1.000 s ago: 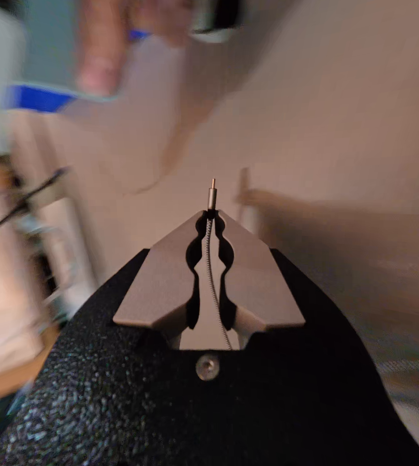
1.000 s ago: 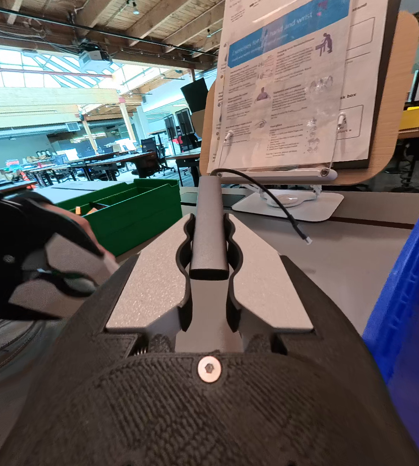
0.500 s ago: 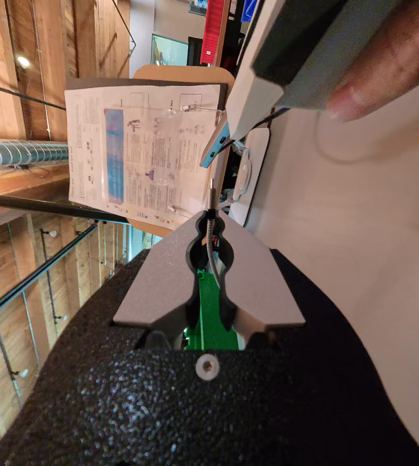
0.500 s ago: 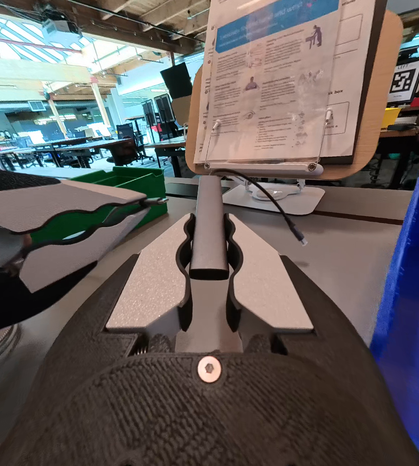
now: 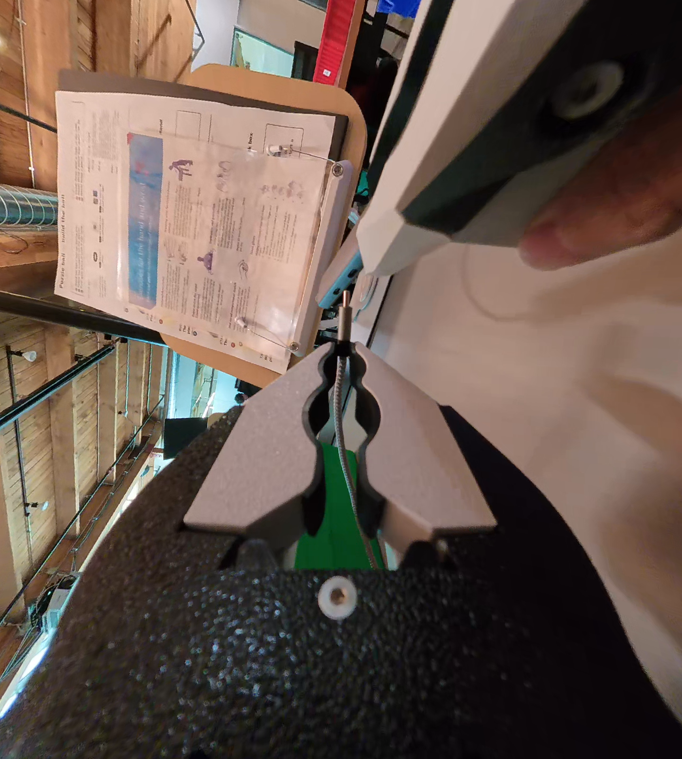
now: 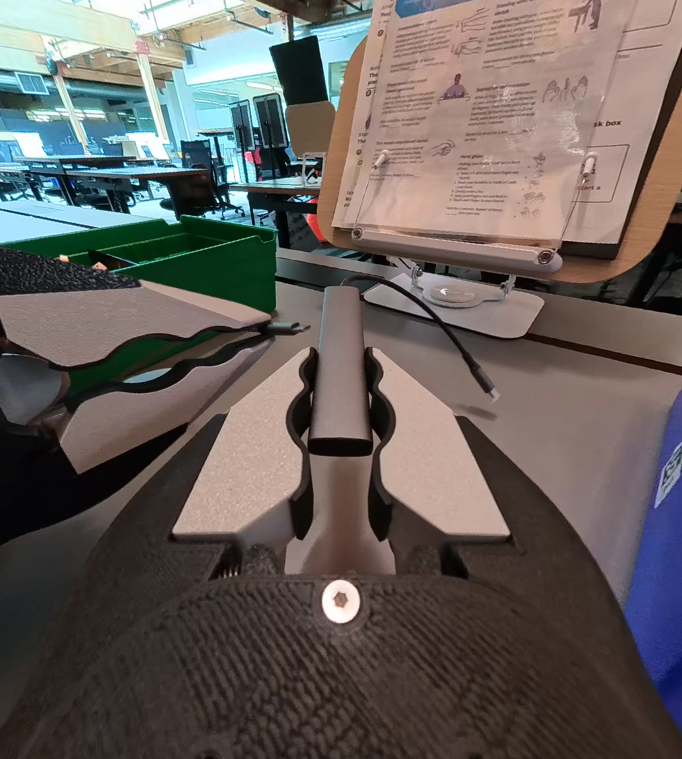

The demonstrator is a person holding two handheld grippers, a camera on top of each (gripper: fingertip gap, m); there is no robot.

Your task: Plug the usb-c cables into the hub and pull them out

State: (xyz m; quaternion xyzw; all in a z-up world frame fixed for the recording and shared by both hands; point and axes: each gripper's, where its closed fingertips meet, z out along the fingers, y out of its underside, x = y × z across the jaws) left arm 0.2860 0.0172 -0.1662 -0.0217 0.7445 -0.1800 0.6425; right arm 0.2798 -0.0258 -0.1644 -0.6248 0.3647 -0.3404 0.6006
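Right gripper (image 6: 340, 361) clamps the grey hub (image 6: 340, 369); left gripper (image 5: 342, 349) pinches a braided usb-c cable (image 5: 343, 415), plug just short of the hub's ports. Printed sheet (image 6: 491, 106) is cropped above.

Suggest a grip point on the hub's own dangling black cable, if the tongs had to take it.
Grip the rigid plug housing just behind its metal tip, coming from the side, jaws across its axis. The cable arcs off the far end of the hub and the plug hangs tilted above the table, so nothing crowds it.
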